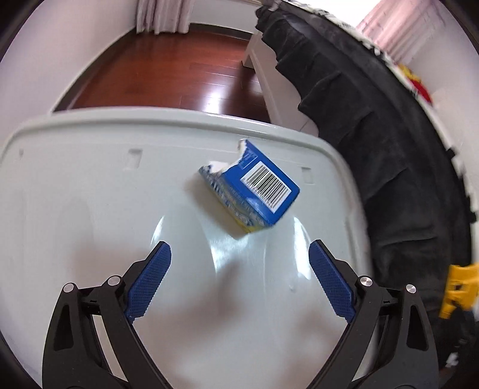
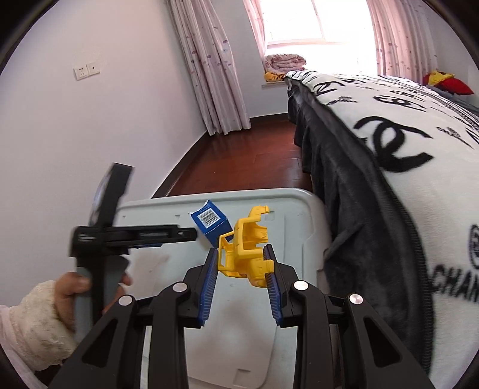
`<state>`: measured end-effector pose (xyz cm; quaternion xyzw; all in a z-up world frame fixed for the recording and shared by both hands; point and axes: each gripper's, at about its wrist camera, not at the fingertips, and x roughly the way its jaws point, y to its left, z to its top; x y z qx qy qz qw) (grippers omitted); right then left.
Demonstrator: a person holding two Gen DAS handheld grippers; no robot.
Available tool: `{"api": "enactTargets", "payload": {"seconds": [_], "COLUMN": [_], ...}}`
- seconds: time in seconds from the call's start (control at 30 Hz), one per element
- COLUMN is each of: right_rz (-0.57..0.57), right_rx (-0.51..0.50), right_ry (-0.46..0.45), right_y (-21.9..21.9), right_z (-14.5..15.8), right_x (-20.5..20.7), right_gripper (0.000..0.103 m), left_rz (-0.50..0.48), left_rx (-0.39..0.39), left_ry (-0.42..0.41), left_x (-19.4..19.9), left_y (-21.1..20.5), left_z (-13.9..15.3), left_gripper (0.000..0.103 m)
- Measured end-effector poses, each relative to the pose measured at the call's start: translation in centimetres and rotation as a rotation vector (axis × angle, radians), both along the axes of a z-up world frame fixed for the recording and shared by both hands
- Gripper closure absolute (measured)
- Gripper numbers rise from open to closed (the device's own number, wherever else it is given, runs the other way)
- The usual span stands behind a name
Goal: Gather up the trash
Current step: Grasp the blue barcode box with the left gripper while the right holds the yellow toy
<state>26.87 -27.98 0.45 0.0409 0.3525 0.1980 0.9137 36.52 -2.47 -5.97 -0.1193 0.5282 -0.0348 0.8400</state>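
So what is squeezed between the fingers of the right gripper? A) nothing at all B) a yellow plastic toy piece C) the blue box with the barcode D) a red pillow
B: in the right wrist view the right gripper has its blue pads pressed on both sides of the yellow plastic piece, while the blue box is loose over the grey bin.

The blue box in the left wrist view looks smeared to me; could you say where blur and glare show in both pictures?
Left wrist view: blue box motion-blurred, glare streaks on the bin. Right wrist view: the left gripper is blurred, the window blown out.
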Motion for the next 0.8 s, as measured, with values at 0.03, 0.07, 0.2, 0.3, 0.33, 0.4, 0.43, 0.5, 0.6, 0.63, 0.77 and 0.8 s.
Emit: {"api": "enactTargets", "payload": {"seconds": [0.03,0.07,0.2,0.3,0.33,0.4,0.43,0.5,0.6,0.63,0.77,0.8], "right_rz": [-0.002,-0.007,0.002,0.007,0.005,-0.001,0.000,0.002,0.006,0.009,0.014,0.014], "right_rx": [-0.001,0.004,0.028,0.022,0.030,0.057,0.059,0.054,0.065,0.071,0.079,0.077], "right_ry": [0.000,0.001,0.005,-0.002,0.001,0.015,0.021,0.034,0.048,0.054,0.061,0.058], "right_y": [-0.3,-0.6,-0.8,-0.8,-0.9,-1.3,-1.3,-1.4,-1.5,-1.5,-1.4,-1.3], "right_z": [0.0,0.0,-0.1,-0.1,-0.2,-0.7,-0.9,-1.3,-1.7,-1.8,-2.1,-2.1], "right_x": [-0.1,-0.3,-0.3,-0.5,-0.4,-0.3,-0.2,-0.1,0.1,0.2,0.2,0.0], "right_gripper": [0.072,0.072,0.072,0.072,0.072,0.072,0.072,0.072,0.072,0.072,0.072,0.072], "left_rz": [-0.019,-0.031,-0.028,0.069,0.105,0.131,0.104,0.081,0.098,0.117,0.144,0.128], "left_rx": [0.039,0.060,0.083,0.049,0.015,0.047,0.089,0.149,0.175,0.133,0.108,0.121], "left_ry": [-0.004,-0.002,0.012,-0.018,-0.038,-0.031,-0.013,-0.012,0.001,0.016,0.030,0.032], "left_x": [0.3,0.5,0.8,1.1,1.2,2.1,3.0,3.8,4.7,4.9,5.5,5.7], "left_y": [-0.8,-1.3,-1.8,-0.7,-0.6,-1.3,-2.1,-2.8,-2.8,-2.4,-1.9,-2.1], "left_z": [-0.4,-0.8,-2.4,-2.4,-2.3,-2.6,-2.8,-3.0,-3.4,-3.8,-5.0,-5.2], "left_gripper": [0.012,0.012,0.012,0.012,0.010,0.010,0.010,0.010,0.010,0.010,0.008,0.007]}}
